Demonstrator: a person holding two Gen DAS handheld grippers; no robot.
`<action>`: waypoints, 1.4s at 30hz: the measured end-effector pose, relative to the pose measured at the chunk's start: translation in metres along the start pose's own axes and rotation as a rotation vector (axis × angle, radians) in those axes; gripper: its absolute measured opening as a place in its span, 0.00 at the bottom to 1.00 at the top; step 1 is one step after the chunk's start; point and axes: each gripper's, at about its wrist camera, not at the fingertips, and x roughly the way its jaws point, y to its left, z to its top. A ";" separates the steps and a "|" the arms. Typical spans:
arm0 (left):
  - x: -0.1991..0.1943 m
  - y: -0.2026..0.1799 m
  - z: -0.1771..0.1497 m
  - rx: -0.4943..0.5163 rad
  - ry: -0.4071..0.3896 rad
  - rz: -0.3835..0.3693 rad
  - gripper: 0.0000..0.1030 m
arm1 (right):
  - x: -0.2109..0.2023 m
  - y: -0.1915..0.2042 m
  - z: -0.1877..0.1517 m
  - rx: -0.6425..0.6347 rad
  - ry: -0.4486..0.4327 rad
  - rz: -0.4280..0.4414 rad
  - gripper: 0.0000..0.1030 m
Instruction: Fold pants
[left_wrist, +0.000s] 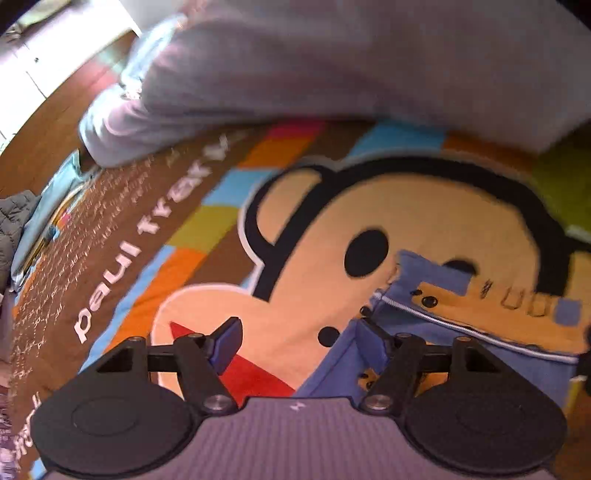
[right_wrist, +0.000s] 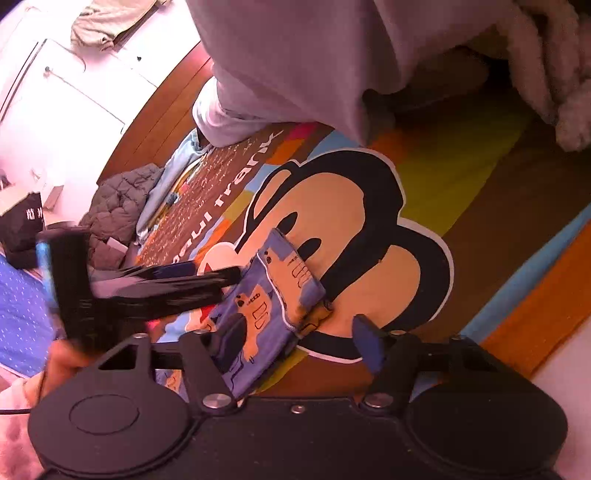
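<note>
Pants (right_wrist: 266, 306) lie folded small on the monkey-print rug (right_wrist: 369, 229), so both the left gripper (left_wrist: 299, 341) and the right gripper (right_wrist: 291, 341) hover near with jaws open, gripping nothing.

Both wrist cameras looked down from close above the monkey rug (left_wrist: 424, 229), each along its own fingers. The left view was blurred, perhaps angled slightly flatter. Both shared the folded pants (right_wrist: 273, 295) and the lettering.
</note>
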 end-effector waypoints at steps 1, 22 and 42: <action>0.006 -0.002 0.002 -0.008 0.016 0.009 0.77 | 0.001 -0.001 0.000 0.008 0.002 0.000 0.56; -0.035 0.083 -0.007 -0.510 0.081 -0.325 0.67 | 0.027 0.000 -0.001 0.285 -0.089 -0.082 0.13; -0.015 0.054 0.018 -0.484 0.338 -0.433 0.27 | 0.069 0.145 -0.071 -0.824 -0.068 -0.324 0.12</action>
